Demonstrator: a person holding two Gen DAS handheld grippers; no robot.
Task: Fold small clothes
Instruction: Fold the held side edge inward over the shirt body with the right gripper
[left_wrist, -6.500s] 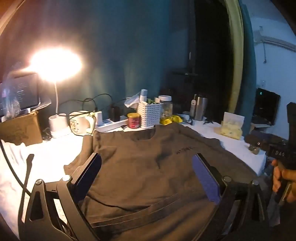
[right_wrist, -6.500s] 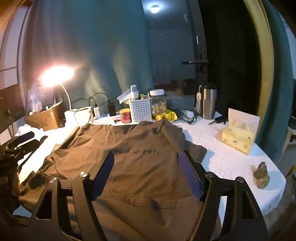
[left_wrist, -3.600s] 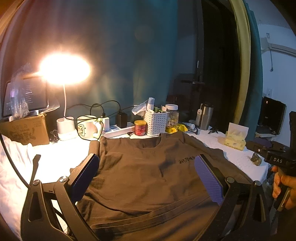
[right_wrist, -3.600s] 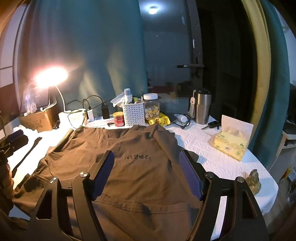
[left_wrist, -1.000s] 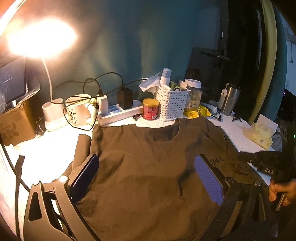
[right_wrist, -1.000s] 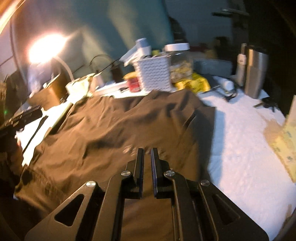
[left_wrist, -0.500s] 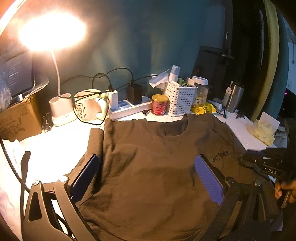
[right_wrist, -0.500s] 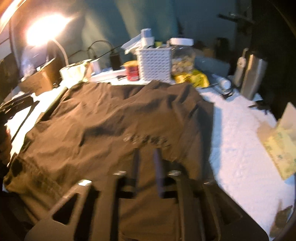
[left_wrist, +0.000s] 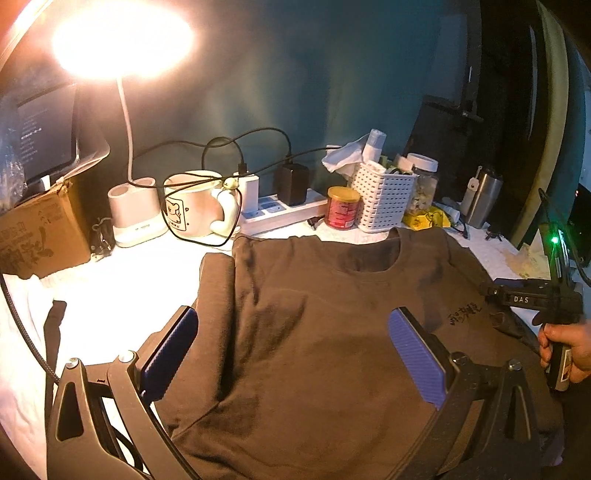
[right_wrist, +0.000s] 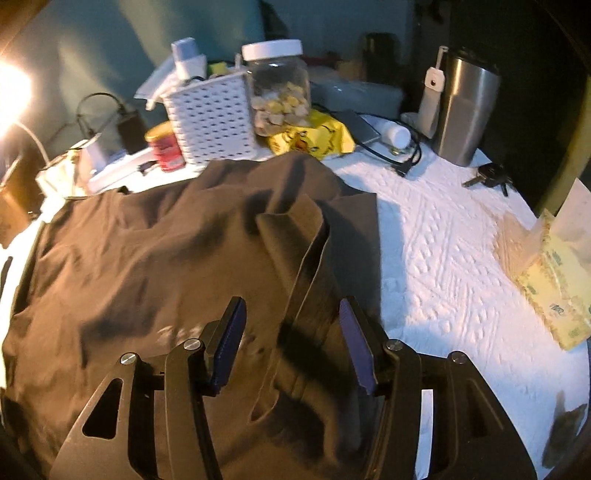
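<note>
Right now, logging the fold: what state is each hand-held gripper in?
Left hand-held gripper: open, holding nothing.
Right hand-held gripper: open, jaws just opening, brown shirt fold between them, unpressed.

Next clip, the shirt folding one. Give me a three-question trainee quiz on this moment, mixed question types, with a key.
1. True or false: the right gripper is clamped on the brown shirt.
2. Multiple choice: what stands just behind the shirt's neckline? A) white basket B) laptop C) shoe
3. Fill in: the sleeve on the right gripper's side lies folded ___ the shirt's body.

Key
1. False. Its jaws have just been opening and stand apart; a fold of cloth lies between them, unpinched.
2. A
3. over. The left gripper is open above the shirt too.
</note>
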